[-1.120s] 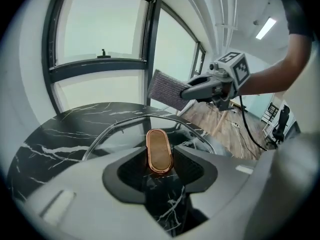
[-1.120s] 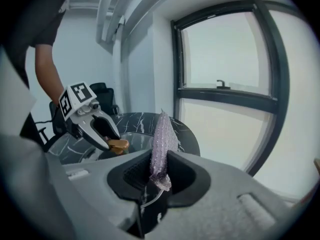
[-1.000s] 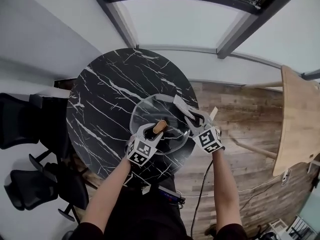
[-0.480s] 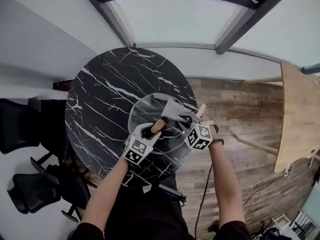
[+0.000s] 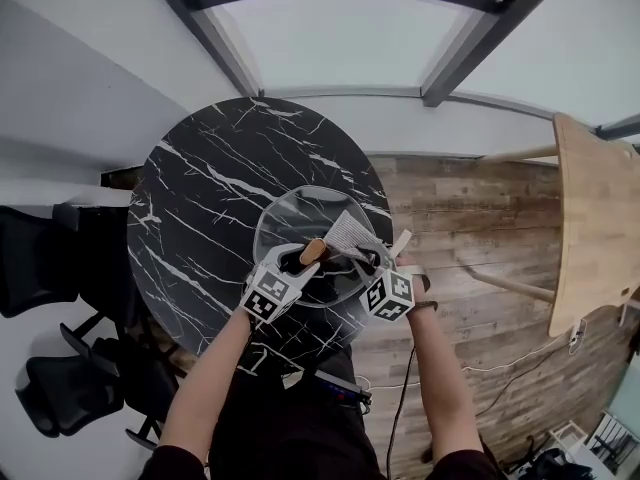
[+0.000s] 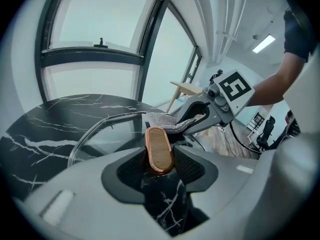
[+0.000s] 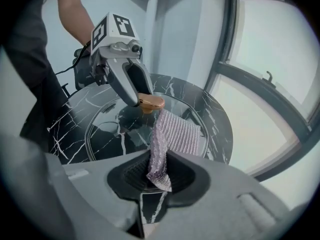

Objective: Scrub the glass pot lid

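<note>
A round glass pot lid lies on the black marble table. Its wooden knob sits between the pads of my left gripper; the pads still touch both sides while the jaws are opening. My right gripper is shut on a grey ribbed cloth. The cloth drapes onto the lid's glass, just right of the knob. The two grippers stand close together over the lid's near half.
The lid sits near the table's front right edge, with wooden floor beyond it. A light wooden table stands at the right and black chairs at the left. A cable trails by my right arm.
My right gripper has drawn the cloth leftward and nearer across the lid, toward the knob. The left gripper has stayed on the knob.
</note>
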Demonstrator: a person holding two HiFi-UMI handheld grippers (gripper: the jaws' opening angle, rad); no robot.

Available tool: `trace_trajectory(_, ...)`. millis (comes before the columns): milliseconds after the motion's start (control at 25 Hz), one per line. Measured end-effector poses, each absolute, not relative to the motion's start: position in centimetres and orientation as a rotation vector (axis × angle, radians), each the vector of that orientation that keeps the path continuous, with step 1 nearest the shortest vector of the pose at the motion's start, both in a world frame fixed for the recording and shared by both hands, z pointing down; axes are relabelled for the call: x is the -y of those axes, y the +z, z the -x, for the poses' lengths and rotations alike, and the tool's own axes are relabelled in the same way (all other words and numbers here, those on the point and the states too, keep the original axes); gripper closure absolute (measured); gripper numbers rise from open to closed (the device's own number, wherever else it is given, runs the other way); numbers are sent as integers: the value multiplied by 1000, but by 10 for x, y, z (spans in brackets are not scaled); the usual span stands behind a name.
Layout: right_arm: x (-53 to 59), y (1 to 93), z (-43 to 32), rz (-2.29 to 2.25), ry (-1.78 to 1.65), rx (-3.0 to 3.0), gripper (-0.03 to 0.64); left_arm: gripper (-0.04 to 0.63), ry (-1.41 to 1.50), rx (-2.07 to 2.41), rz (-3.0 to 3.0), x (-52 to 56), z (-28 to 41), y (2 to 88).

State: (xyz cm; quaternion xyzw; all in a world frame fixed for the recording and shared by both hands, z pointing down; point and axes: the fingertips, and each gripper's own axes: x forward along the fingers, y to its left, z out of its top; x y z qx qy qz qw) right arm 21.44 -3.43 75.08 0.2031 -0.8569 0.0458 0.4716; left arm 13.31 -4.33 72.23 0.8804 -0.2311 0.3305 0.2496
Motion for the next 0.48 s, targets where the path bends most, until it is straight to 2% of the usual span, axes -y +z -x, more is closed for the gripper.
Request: trace_trajectory(480, -13, 754, -193, -743, 259, 1979, 541, 414, 810, 588, -2429, 46, -138, 721)
